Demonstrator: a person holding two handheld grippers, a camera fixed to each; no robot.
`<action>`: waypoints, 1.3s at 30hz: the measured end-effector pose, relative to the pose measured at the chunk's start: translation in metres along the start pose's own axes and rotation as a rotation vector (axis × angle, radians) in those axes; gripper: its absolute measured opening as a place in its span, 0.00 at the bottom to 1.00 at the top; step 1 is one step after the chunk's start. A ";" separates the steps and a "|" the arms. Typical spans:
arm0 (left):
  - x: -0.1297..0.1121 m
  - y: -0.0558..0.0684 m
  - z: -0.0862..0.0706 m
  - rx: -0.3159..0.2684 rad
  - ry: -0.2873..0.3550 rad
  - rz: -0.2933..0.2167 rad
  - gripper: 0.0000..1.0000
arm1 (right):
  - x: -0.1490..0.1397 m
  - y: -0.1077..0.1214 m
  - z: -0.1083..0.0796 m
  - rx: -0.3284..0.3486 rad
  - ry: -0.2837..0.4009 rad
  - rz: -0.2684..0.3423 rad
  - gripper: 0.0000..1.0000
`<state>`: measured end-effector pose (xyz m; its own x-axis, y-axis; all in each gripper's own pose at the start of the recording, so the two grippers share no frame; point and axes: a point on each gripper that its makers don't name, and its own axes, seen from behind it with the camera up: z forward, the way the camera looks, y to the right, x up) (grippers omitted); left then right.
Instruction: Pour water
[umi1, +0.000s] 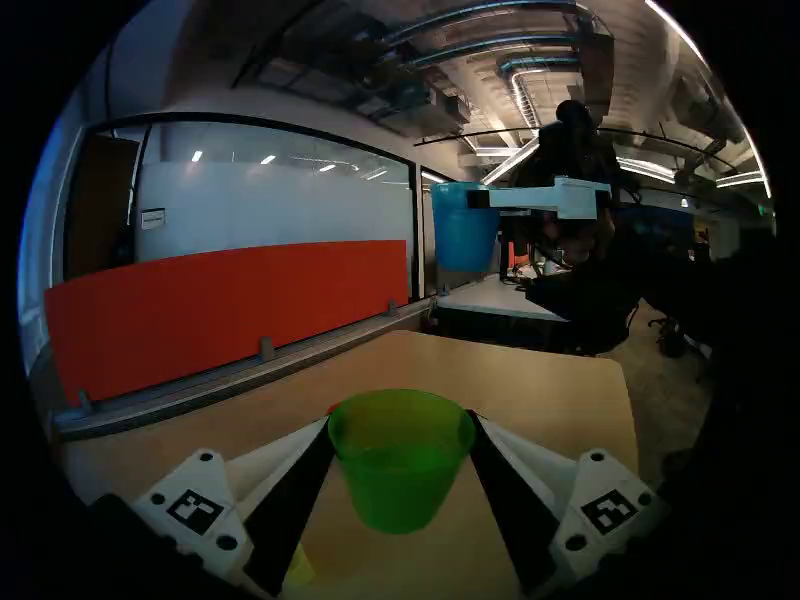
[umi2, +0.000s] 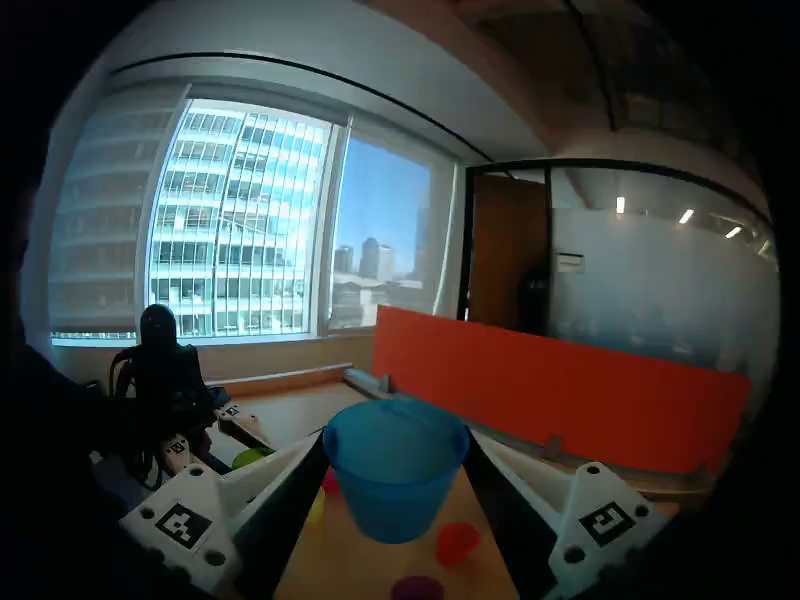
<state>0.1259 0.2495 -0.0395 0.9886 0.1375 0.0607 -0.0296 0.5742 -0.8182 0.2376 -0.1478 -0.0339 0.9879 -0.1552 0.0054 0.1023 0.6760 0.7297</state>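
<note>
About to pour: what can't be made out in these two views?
Water level in the blue cup: right gripper view, its tinted wall hides it.
Contents of the green cup: left gripper view, too dim to tell.
The purple object: right gripper view, cut off by the bottom edge.

Office: glass partition (umi1: 270, 195) with orange band (umi1: 230, 305); exposed ceiling pipes (umi1: 480, 45); desk (umi1: 495, 297); tall window (umi2: 240, 230) onto high-rise towers (umi2: 375, 258)

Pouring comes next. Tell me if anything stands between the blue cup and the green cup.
Nothing visible does. In the left gripper view the blue cup is held high beyond the green cup, with just open air above the table between them. The green cup's mouth is uncovered.
</note>
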 end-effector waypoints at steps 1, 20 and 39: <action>-0.001 0.000 0.000 0.000 -0.004 0.003 0.89 | -0.001 0.000 0.000 0.001 -0.002 0.001 0.93; -0.037 0.004 0.004 -0.019 -0.145 0.044 0.89 | -0.048 -0.012 -0.005 0.054 -0.098 0.010 0.93; -0.086 0.009 0.015 -0.041 -0.310 0.075 0.89 | -0.125 -0.019 -0.005 0.106 -0.245 -0.026 0.93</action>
<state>0.0387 0.2548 -0.0433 0.8918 0.4212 0.1652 -0.0886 0.5206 -0.8492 0.1128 -0.1372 -0.0520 0.9261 -0.3498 0.1413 0.1018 0.5923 0.7992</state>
